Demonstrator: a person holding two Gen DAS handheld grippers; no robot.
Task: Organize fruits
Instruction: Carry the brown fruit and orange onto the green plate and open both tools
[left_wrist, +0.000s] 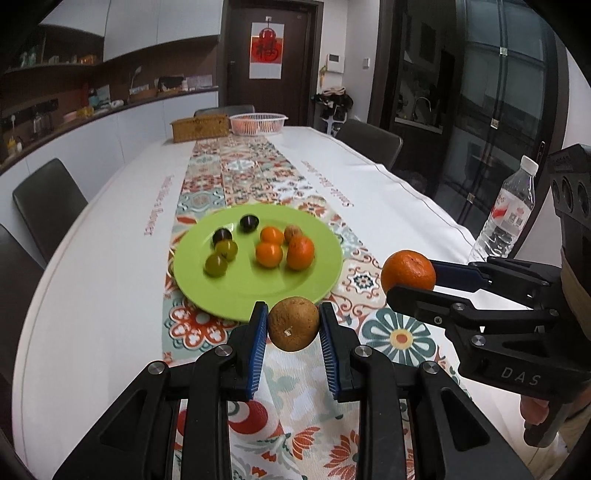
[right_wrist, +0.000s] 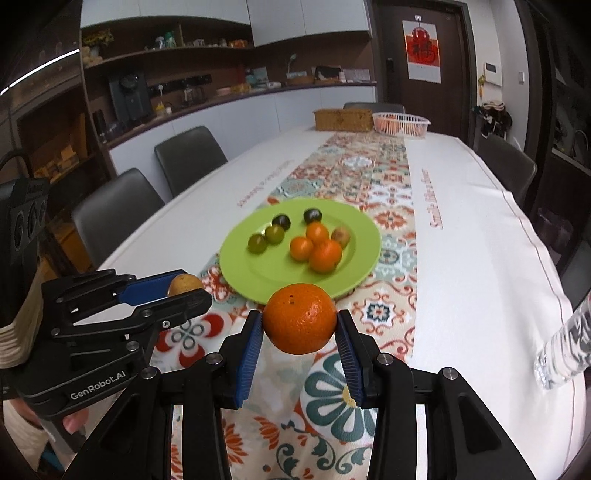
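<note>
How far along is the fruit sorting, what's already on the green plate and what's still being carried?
Mostly done, it seems: the green plate already groups four dark and green round fruits on one side, three oranges and a brown fruit on the other. In hand: the left gripper holds a brown fruit, the right gripper an orange, both short of the plate. Left: setting those two down.

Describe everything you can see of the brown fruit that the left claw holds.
The brown fruit is round, with dull, rough tan skin and a small pale scar on its lower front. The left claw clamps it between two blue ribbed pads, one on each side. It hangs above the patterned table runner, just in front of the green plate, touching nothing else.
</note>
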